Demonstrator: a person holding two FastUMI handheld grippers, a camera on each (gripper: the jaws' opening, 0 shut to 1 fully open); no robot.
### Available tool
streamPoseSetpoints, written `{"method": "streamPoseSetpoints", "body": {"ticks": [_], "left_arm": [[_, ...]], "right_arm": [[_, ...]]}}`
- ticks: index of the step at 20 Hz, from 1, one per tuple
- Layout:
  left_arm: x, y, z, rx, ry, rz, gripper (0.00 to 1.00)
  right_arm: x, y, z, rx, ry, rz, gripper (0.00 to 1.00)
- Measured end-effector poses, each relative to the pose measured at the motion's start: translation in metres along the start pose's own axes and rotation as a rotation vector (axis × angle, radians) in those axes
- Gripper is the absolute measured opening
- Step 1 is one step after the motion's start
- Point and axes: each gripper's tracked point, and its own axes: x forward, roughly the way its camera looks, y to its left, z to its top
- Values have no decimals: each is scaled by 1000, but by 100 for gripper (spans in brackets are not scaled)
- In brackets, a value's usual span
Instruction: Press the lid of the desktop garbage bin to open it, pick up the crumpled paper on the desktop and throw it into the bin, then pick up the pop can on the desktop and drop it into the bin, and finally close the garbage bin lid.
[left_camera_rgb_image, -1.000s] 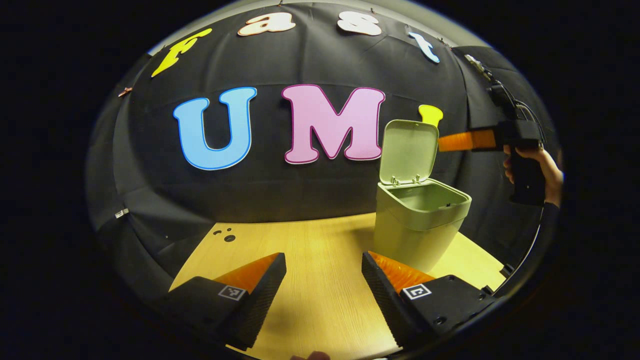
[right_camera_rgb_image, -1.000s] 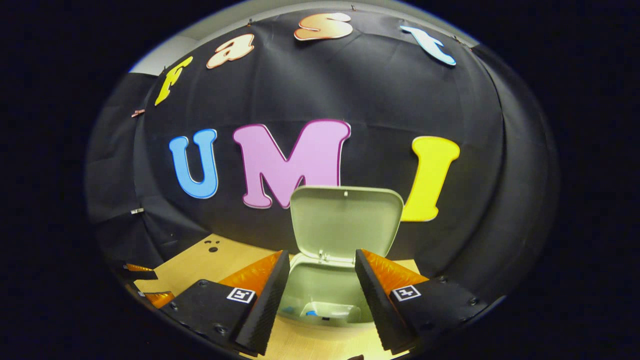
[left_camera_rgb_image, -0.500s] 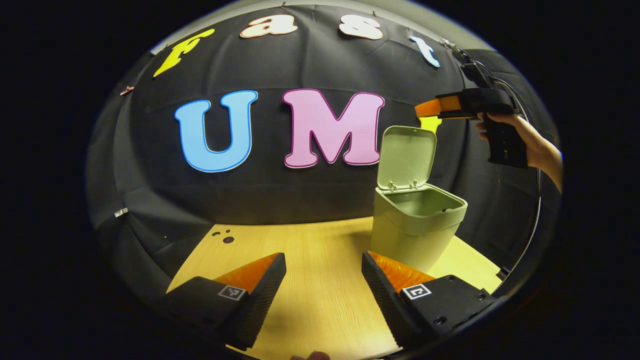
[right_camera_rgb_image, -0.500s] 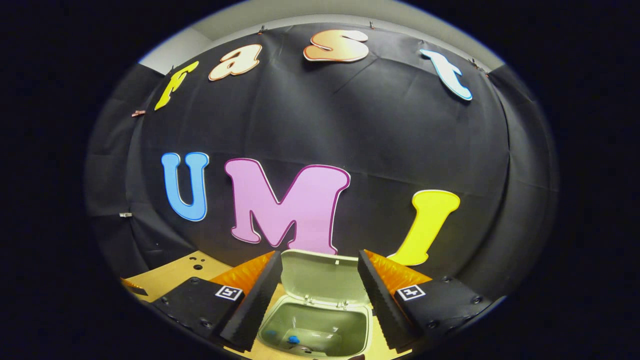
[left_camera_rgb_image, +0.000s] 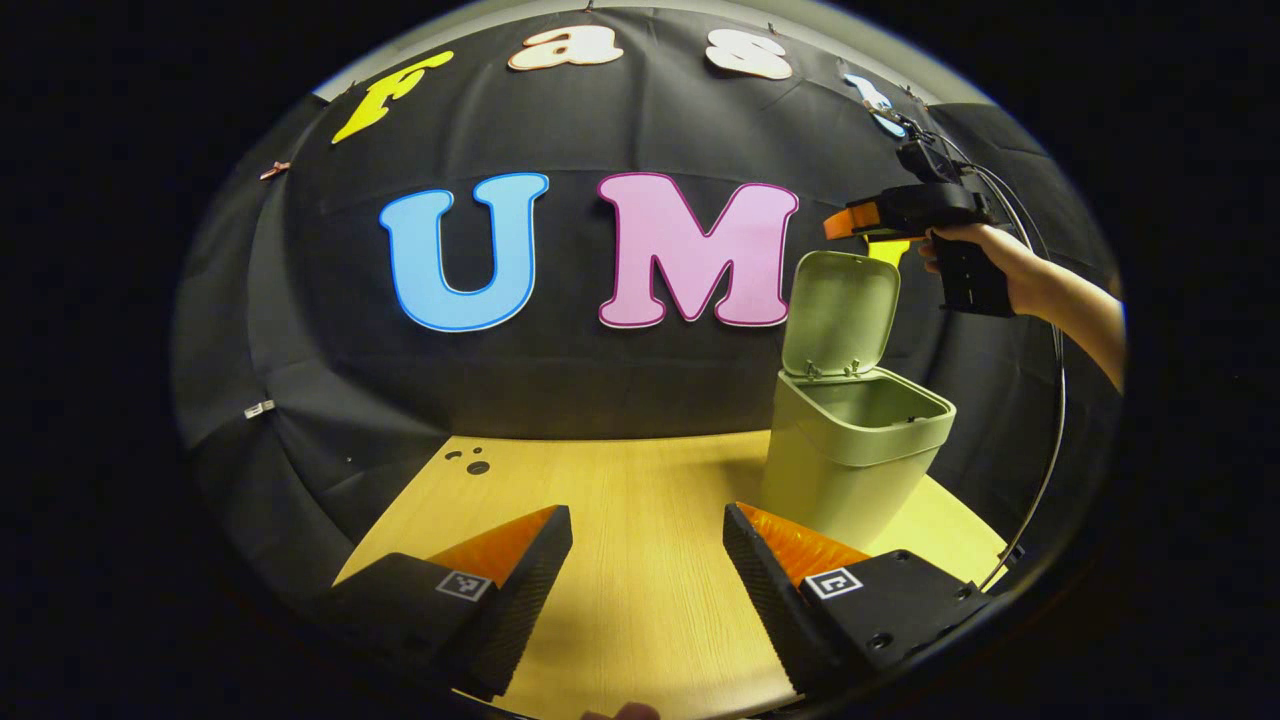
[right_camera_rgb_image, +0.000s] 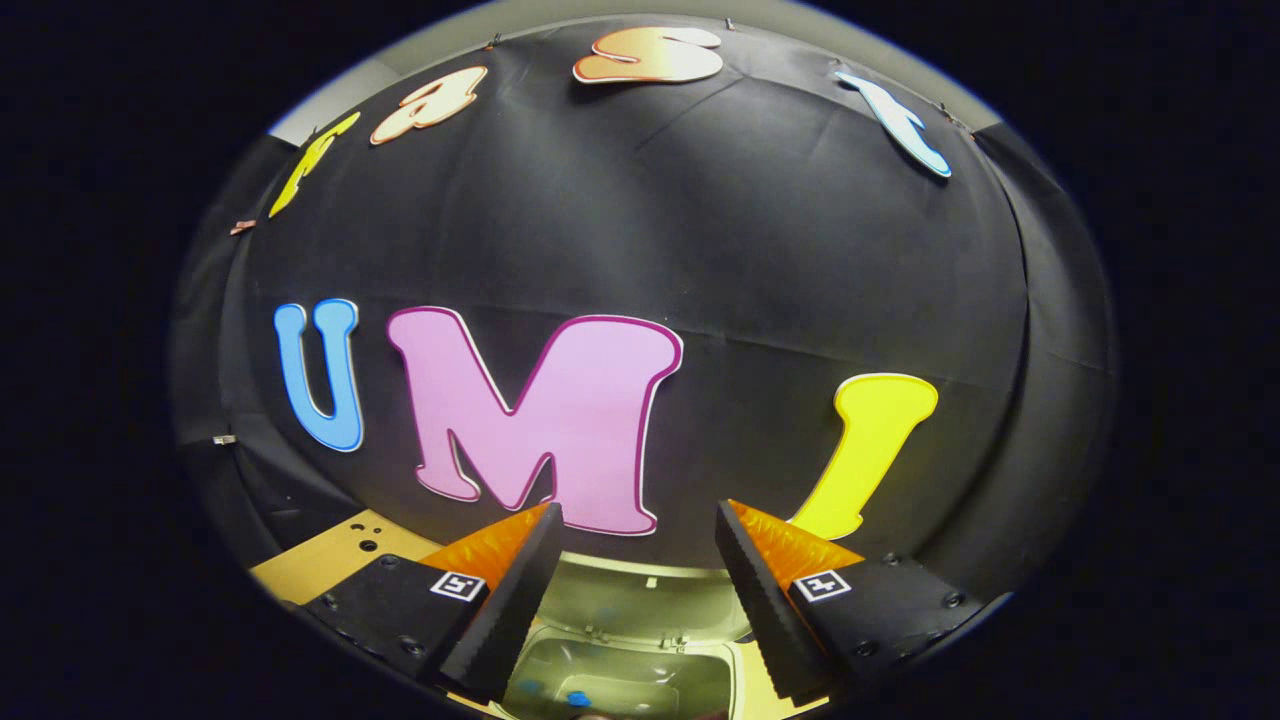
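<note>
The pale green bin (left_camera_rgb_image: 855, 455) stands on the wooden table (left_camera_rgb_image: 640, 600), at the right in the left gripper view. Its lid (left_camera_rgb_image: 840, 310) is up, nearly upright. My right gripper (left_camera_rgb_image: 838, 224), held by a hand (left_camera_rgb_image: 1000, 265), hovers just above the lid's top edge. In the right gripper view the lid (right_camera_rgb_image: 640, 600) and the bin's inside (right_camera_rgb_image: 620, 680) lie below the open right gripper (right_camera_rgb_image: 638, 530). Small blue-marked things (right_camera_rgb_image: 575, 697) rest on the bin's bottom; what they are I cannot tell. My left gripper (left_camera_rgb_image: 645, 535) is open over bare table, to the left of the bin.
The black cloth wall rises right behind the bin. A cable (left_camera_rgb_image: 1050, 420) hangs from the right gripper down past the bin's right side. Small dark holes (left_camera_rgb_image: 470, 462) mark the table's far left corner.
The right gripper has risen from beside the lid to above its top edge, so the bin sank lower in its view. The left gripper barely shifted.
</note>
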Motion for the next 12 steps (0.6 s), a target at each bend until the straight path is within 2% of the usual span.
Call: {"method": "streamPoseSetpoints", "body": {"ticks": [4,5,12], "left_arm": [[-2,0,-1,0,8,8,98],[-3,0,-1,1,7,8,98],[-2,-6,-1,11,8,-11,98]], "right_arm": [[13,-9,-24,20,84,-5,95],[15,-8,-23,45,76,0,95],[-29,-4,-36,57,58,2,95]]}}
